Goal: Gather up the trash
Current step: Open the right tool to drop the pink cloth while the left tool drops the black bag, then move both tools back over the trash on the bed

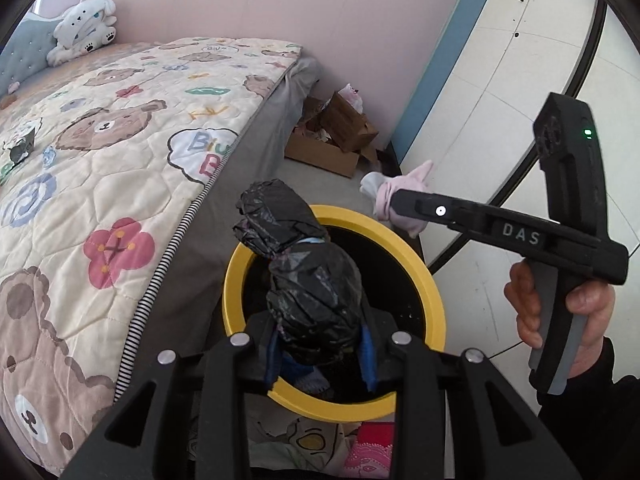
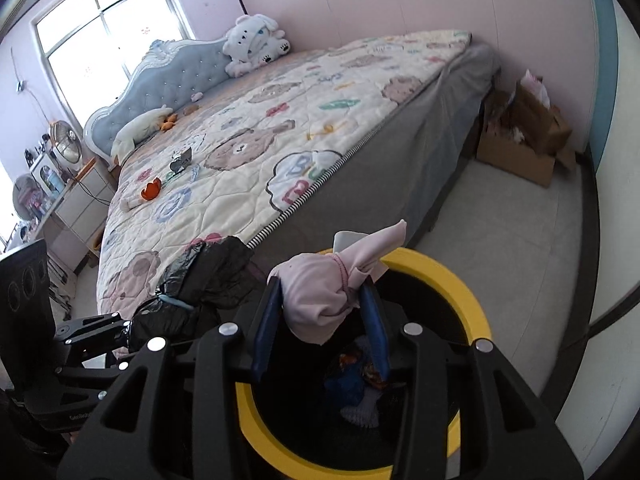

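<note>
A round bin with a yellow rim (image 1: 236,280) stands on the floor beside the bed; it also shows in the right wrist view (image 2: 460,280), with trash inside. My left gripper (image 1: 320,356) is shut on a knotted black plastic bag (image 1: 308,288) and holds it over the bin's mouth. My right gripper (image 2: 324,312) is shut on a knotted pink bag (image 2: 320,292) above the bin's near rim. In the left wrist view the right gripper (image 1: 394,202) holds the pink bag (image 1: 390,196) over the bin's far side. The black bag (image 2: 200,284) shows left of the bin in the right wrist view.
A bed with a bear-print quilt (image 2: 280,140) fills the left, with small items (image 2: 151,190) lying on it. An open cardboard box (image 2: 520,152) sits in the far corner by the pink wall. A bedside desk (image 2: 80,200) stands at far left.
</note>
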`<state>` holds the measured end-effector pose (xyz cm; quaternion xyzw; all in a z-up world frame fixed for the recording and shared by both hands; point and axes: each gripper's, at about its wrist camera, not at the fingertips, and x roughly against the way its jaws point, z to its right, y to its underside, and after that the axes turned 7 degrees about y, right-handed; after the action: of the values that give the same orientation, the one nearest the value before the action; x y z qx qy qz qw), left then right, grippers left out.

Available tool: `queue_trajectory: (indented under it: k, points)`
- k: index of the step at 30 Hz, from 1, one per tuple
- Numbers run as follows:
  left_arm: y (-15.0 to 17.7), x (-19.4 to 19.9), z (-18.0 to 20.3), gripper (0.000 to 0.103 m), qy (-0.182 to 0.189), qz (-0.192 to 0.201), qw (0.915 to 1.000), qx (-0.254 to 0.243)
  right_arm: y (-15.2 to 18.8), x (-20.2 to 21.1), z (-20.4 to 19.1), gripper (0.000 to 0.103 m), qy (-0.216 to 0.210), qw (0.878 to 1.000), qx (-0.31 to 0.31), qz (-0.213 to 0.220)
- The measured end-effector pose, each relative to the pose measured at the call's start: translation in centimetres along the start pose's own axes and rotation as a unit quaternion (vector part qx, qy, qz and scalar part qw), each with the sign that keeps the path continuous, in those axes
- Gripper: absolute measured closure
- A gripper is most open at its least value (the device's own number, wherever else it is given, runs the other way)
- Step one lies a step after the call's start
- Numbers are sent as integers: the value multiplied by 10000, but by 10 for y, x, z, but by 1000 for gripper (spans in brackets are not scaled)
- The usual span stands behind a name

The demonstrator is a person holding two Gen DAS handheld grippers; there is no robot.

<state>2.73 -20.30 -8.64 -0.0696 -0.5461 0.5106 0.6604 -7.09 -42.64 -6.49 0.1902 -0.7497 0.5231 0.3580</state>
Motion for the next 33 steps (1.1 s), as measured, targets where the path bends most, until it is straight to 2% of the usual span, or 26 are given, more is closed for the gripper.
queue_trajectory:
  k: [3, 6, 8, 12, 15, 24, 33]
  points:
    - [0, 1, 2, 73, 10, 42, 10000, -39, 0, 2, 1, 62, 144, 9999, 22, 76]
    - [0, 3, 3, 67, 52, 78, 9999, -60, -2, 5, 5, 59, 181, 9997, -106, 125]
    - [0, 6, 3, 61, 29, 102, 9999, -89, -5, 7, 9, 58, 263, 9994, -162, 160]
    - [-3, 12, 2, 40, 25, 205, 9997, -87, -11, 15, 23, 58, 447, 9975, -430, 335]
    - [-5, 15, 0, 35, -16, 291, 9996, -61, -18, 24, 30, 57, 675, 9947, -532, 573]
    - [-15, 37, -21, 30, -339, 656, 9973, 49, -33, 29, 17, 50, 695, 9921, -325, 989]
    - [-22, 78, -60, 28, -789, 1123, 9901, 301, -57, 7, -37, 46, 370, 9927, 178, 1130]
